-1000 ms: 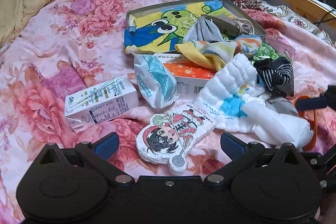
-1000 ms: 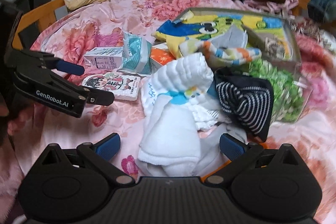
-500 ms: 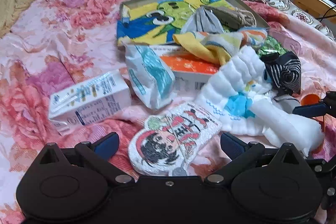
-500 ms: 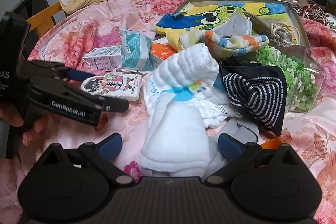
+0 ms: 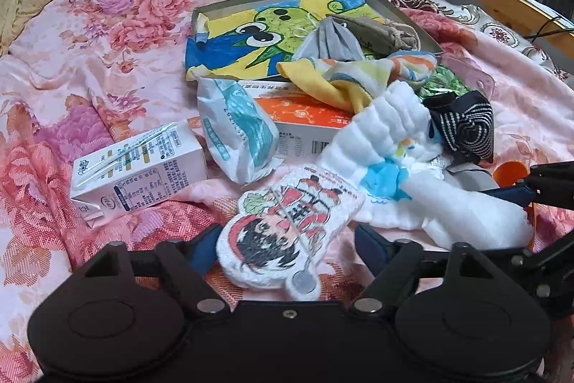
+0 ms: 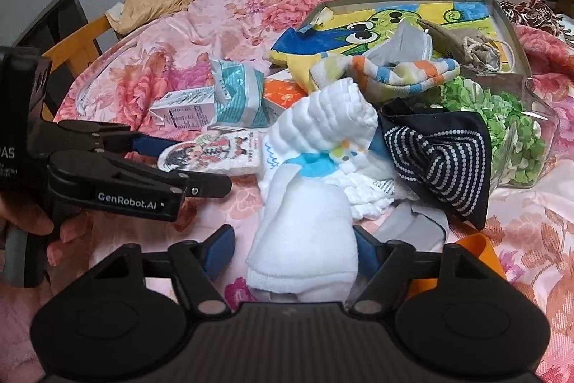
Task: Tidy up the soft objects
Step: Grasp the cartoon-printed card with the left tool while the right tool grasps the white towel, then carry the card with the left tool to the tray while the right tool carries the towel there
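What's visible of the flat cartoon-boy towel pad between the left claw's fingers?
The flat white cartoon-printed towel pad looks like compressed terry, rounded at the near end, printed with a boy in a red cap and red characters. It lies flat on the pink floral bedspread, inside the open left claw. Its far corner meets the white quilted cloth.
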`<state>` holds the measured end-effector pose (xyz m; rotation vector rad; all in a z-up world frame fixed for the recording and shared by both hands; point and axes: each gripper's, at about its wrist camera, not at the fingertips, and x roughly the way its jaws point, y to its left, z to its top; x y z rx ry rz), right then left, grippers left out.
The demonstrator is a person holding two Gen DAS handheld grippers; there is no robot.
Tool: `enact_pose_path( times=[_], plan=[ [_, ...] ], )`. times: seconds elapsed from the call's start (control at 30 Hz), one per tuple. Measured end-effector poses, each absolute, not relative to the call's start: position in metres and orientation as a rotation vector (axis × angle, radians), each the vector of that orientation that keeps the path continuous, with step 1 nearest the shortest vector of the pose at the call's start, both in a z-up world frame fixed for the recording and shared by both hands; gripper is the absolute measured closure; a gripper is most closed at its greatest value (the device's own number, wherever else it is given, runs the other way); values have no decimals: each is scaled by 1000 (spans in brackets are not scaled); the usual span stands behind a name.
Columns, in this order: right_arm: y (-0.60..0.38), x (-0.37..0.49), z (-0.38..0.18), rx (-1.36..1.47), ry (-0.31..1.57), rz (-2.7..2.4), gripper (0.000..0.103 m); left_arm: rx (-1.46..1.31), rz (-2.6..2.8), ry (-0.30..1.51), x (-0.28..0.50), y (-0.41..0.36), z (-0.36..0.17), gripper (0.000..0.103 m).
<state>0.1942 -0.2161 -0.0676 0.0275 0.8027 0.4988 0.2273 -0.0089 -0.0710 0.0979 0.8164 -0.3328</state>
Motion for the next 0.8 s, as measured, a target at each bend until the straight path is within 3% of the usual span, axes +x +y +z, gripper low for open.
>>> enact_pose_path(
  times=[0.23, 0.37, 0.6, 0.8],
  plan=[
    [-212, 191, -67, 1, 792, 509, 43, 127, -346, 801, 224, -12, -70, 40],
    [-210, 190, -66, -12, 787, 524, 50, 128, -359, 802, 222, -14, -69, 41],
    [-205, 188, -68, -57, 795, 526, 53, 190, -409, 820, 217, -24, -74, 42],
    [-206, 190, -71, -70, 815, 502, 63, 200, -412, 808, 215, -25, -73, 43]
  ],
)
